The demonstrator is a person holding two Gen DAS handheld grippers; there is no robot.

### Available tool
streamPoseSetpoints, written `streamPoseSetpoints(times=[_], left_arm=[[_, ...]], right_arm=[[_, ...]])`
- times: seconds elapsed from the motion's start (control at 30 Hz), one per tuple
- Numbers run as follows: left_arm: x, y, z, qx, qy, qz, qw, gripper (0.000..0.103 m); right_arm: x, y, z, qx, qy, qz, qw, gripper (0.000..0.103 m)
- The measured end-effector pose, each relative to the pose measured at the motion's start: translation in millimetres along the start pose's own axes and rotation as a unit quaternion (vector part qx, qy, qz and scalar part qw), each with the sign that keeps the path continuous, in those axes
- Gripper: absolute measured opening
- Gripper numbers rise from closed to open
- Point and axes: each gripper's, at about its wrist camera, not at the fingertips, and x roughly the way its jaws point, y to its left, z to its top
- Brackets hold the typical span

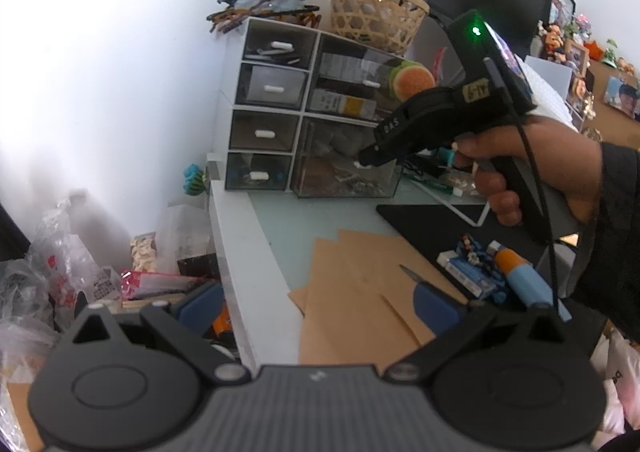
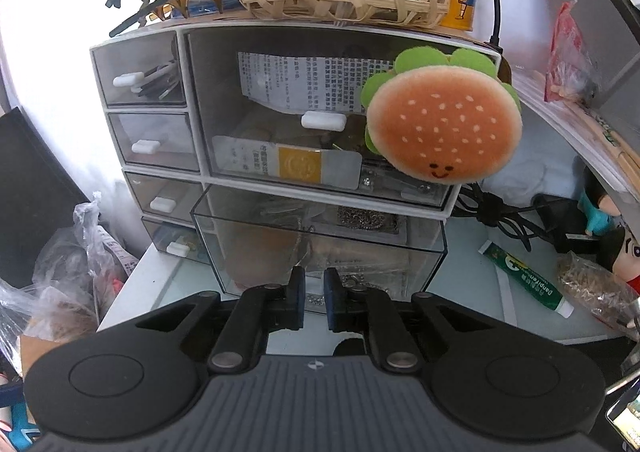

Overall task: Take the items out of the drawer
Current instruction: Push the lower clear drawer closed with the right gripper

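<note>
Right tongs point(image 2: 314, 298) angled down, pinched on the pulled-out drawer's point(image 2: 320, 248) handle; left tongs point(image 1: 320, 306) wide apart

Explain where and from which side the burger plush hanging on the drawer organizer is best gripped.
Probably at the bun's rim. The burger plush hangs flat in front of the organizer's upper large drawer, face toward the camera, so jaws coming from the front could close across its left and right edges. Its soft, round disc shape should squash enough for a firm pinch.
</note>
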Motion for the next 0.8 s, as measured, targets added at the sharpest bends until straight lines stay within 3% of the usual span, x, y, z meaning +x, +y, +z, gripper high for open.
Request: streamPoseSetpoints(times=[0.8], left_arm=[[2, 3, -2, -0.005, 0.001, 0.002, 1.0, 0.103]], right_arm=[[7, 4, 9, -0.008, -0.019, -0.019, 1.0, 0.012]])
